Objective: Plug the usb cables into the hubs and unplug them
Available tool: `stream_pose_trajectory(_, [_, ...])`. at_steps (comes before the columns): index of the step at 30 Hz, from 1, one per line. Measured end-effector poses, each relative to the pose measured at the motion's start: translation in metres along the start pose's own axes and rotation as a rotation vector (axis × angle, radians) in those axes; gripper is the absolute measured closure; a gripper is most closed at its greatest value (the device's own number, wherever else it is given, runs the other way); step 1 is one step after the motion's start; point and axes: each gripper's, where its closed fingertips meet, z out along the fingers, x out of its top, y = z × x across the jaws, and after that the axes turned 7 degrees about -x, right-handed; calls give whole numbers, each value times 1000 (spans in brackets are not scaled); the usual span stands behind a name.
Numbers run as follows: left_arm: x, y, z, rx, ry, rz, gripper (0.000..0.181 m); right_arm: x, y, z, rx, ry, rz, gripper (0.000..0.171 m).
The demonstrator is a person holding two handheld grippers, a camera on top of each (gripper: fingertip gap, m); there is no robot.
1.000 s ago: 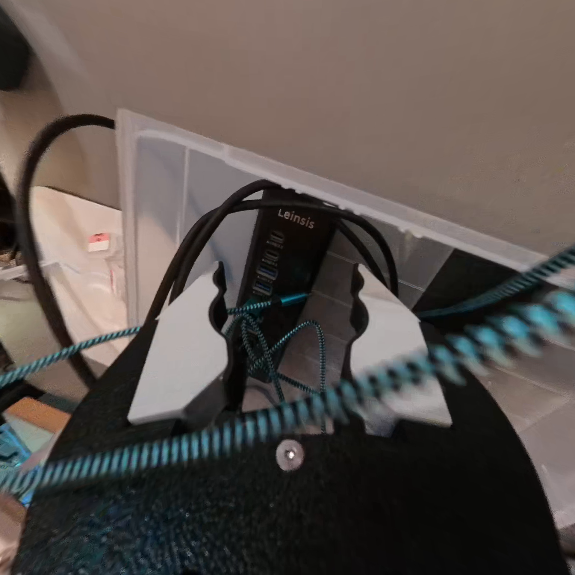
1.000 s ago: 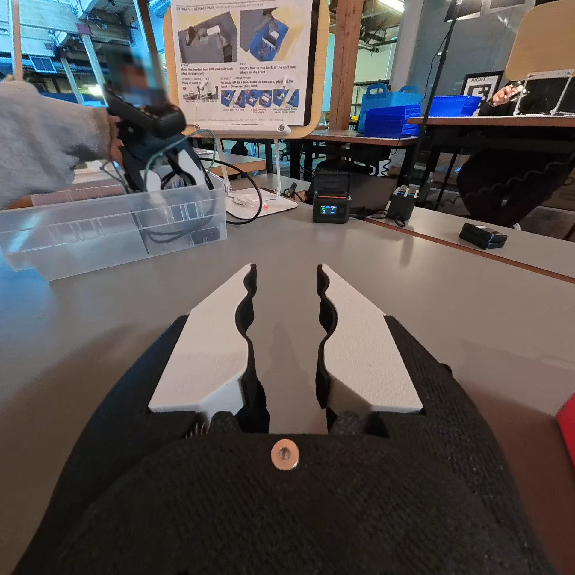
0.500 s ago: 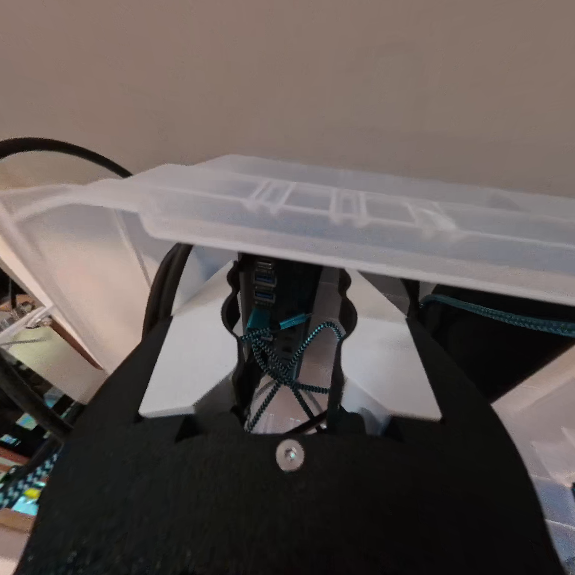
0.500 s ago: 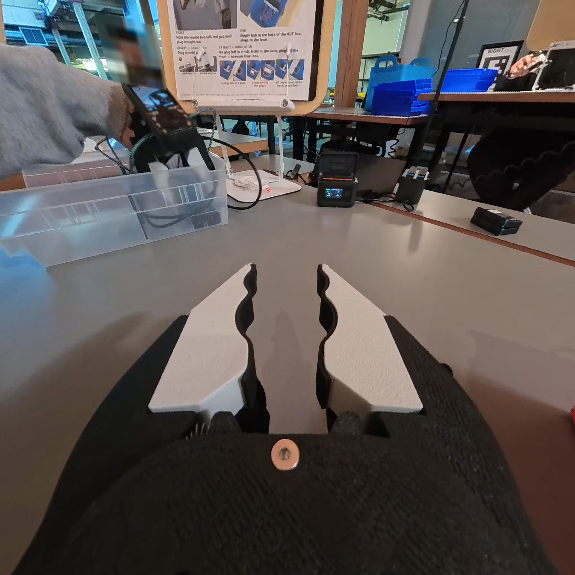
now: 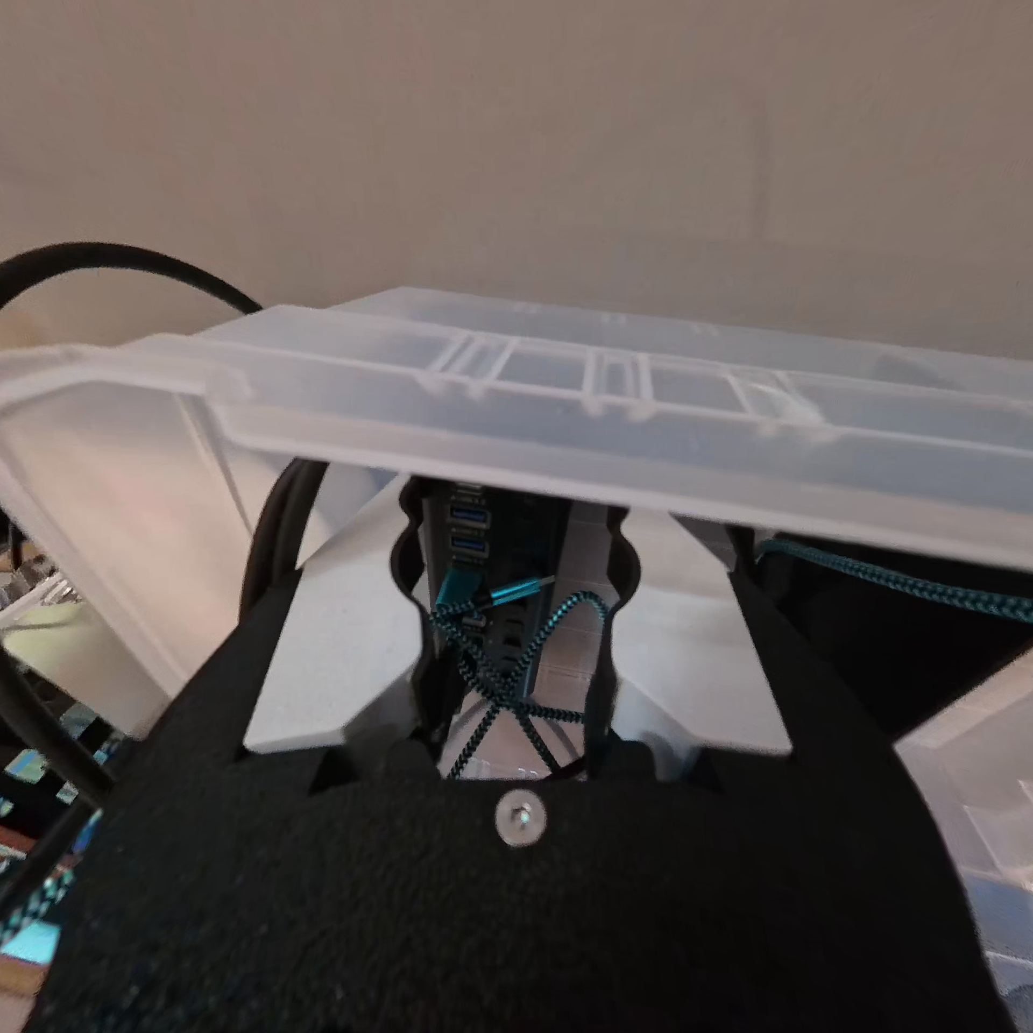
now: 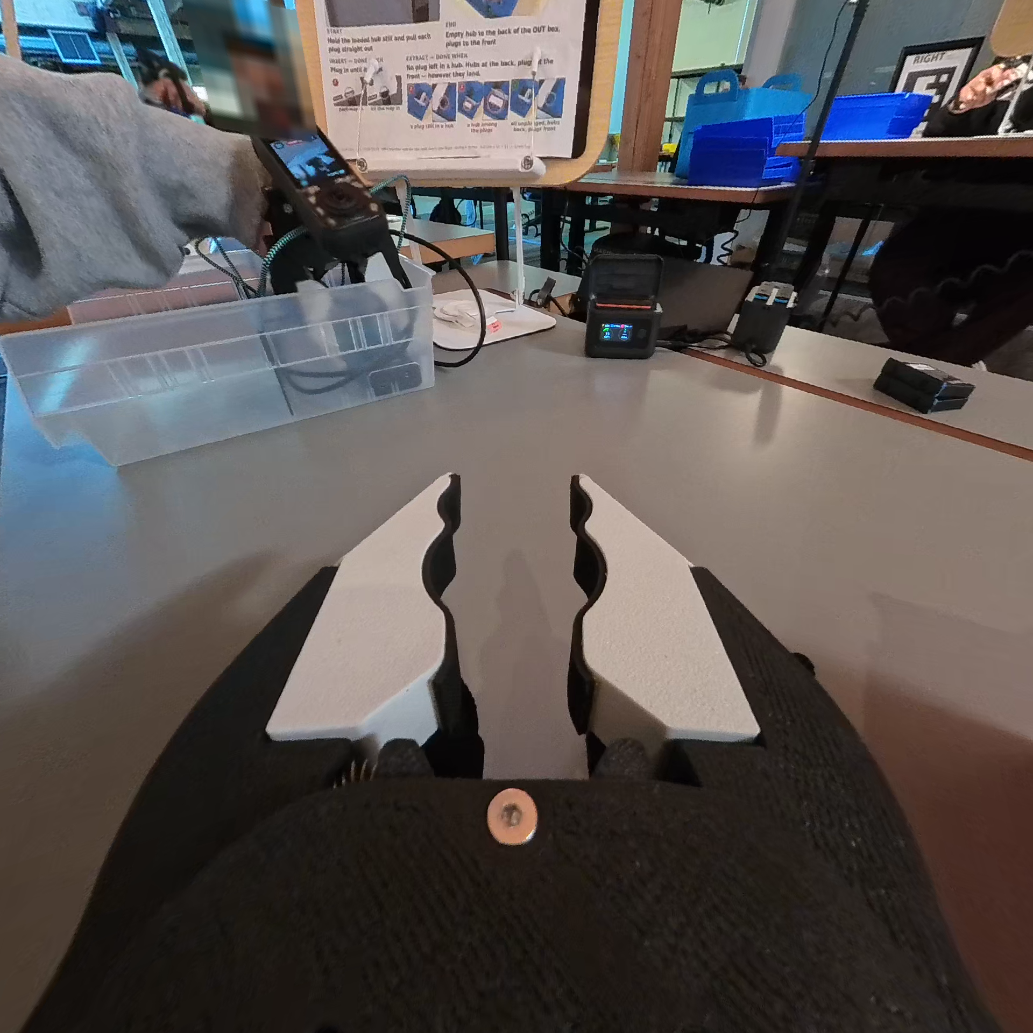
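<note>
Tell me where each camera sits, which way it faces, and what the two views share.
Left wrist view: on the left gripper, lowered into the clear bin, facing the black hub and teal cables; its open fingers straddle the hub.
Right wrist view: on the right gripper, low over the grey table, facing across it; its open, empty fingers and a grey sleeve show.
Shared: the bin and the left gripper, seen from outside.

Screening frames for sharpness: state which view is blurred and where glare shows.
Left wrist view: soft overall, the clear bin rim and black hub smeared. Right wrist view: sharp centre, grey sleeve blurred, dull sheen on the grey table, wide-angle edge bending.
</note>
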Motion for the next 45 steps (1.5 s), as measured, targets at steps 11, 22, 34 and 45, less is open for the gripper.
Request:
stream_pose_trajectory(11, [-3, 4, -3, 26, -86, 45, 129, -4, -2, 1, 15, -24, -6, 133])
stream_pose_trajectory(22, [5, 0, -65, 150, 288, -141, 130, 0, -5, 0, 35, -13, 5, 133])
stream_pose_trajectory(34, [51, 20, -107, 53, 843, -244, 130, -1, -7, 1, 45, -18, 5, 133])
stream_pose_trajectory(45, [68, 20, -106, -49, 918, -273, 127, -2, -8, 1, 47, -23, 8, 133])
